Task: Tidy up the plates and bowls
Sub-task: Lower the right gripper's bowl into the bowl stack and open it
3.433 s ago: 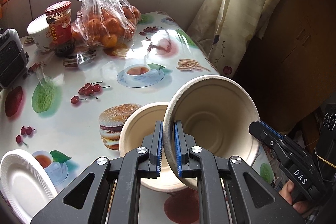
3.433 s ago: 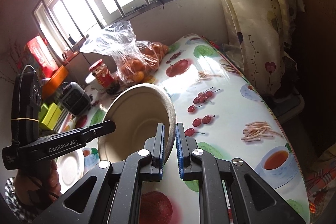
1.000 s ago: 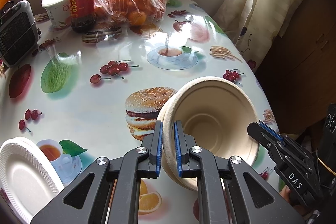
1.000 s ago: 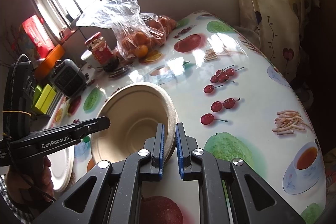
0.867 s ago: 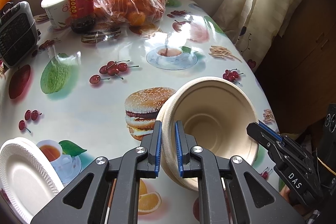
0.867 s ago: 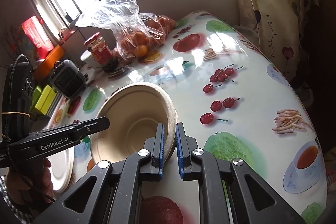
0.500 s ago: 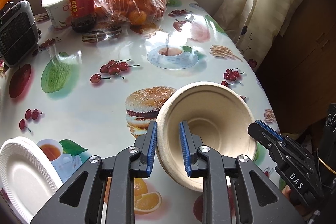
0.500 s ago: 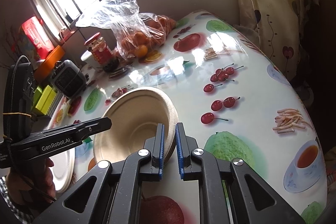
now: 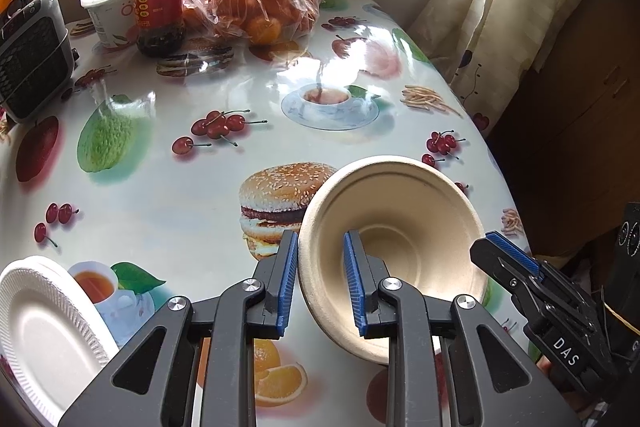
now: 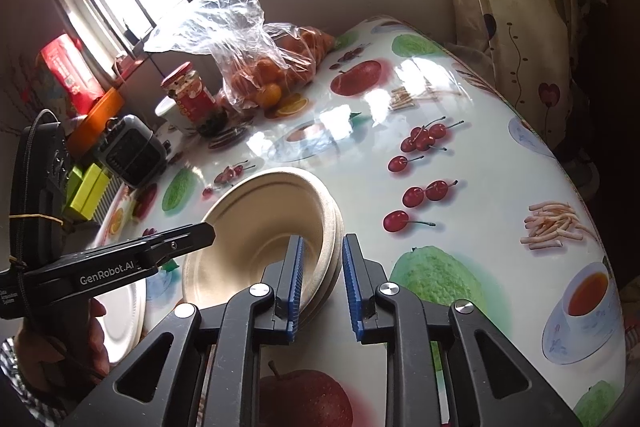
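Both grippers — left gripper [image 9: 321, 281], right gripper [image 10: 321, 283] — straddle the stacked bowls' [image 9: 390, 239] opposite rims, jaws parted, right's opening.

Both wrist views look steeply down, close, sharing the stacked bowls [image 9: 400, 227].

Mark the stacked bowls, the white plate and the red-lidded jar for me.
stacked bowls [image 9: 404, 227]: left wrist view, inner wall of the top bowl.
white plate [image 9: 40, 323]: left wrist view, flat centre of the plate.
red-lidded jar [image 9: 158, 1]: left wrist view, its red label.
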Demonstrator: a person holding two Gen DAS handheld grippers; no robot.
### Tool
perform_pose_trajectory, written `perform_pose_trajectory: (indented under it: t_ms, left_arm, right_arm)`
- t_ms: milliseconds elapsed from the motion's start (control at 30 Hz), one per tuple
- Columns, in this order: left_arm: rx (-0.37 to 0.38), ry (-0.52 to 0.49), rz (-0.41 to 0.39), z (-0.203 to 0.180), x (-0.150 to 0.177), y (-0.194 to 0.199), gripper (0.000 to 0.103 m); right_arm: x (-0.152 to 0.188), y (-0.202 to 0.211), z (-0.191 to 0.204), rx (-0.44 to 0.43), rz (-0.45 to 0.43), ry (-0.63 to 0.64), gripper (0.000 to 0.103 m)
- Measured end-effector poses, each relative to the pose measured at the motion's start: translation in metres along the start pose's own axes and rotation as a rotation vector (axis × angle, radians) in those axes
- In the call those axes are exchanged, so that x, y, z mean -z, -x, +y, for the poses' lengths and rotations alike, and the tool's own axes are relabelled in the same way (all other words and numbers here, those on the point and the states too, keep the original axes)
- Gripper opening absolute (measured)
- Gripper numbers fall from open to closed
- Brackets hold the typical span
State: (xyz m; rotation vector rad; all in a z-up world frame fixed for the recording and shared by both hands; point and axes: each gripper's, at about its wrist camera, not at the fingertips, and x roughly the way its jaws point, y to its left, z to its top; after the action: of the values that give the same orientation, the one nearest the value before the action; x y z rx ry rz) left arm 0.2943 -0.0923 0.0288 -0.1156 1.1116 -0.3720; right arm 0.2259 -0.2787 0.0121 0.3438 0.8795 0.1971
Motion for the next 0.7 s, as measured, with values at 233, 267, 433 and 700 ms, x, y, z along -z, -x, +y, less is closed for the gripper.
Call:
perform_pose_trajectory:
  t_ms: [233,267,433,700]
  left_arm:
    - [0.023,0.031,-0.005,0.008,0.003,0.000,0.025]
    - [0.026,0.036,-0.004,0.009,0.004,-0.001,0.025]
    - [0.065,0.072,-0.008,0.017,0.007,0.001,0.025]
    - [0.085,0.104,0.003,0.024,0.009,-0.004,0.025]
  right_arm:
    - [0.002,0.001,-0.006,-0.003,-0.004,-0.029,0.036]
    - [0.002,0.001,-0.007,-0.006,-0.003,-0.034,0.037]
    - [0.004,0.000,-0.008,-0.019,0.006,-0.038,0.042]
    - [0.002,-0.004,-0.009,-0.025,0.013,-0.041,0.042]
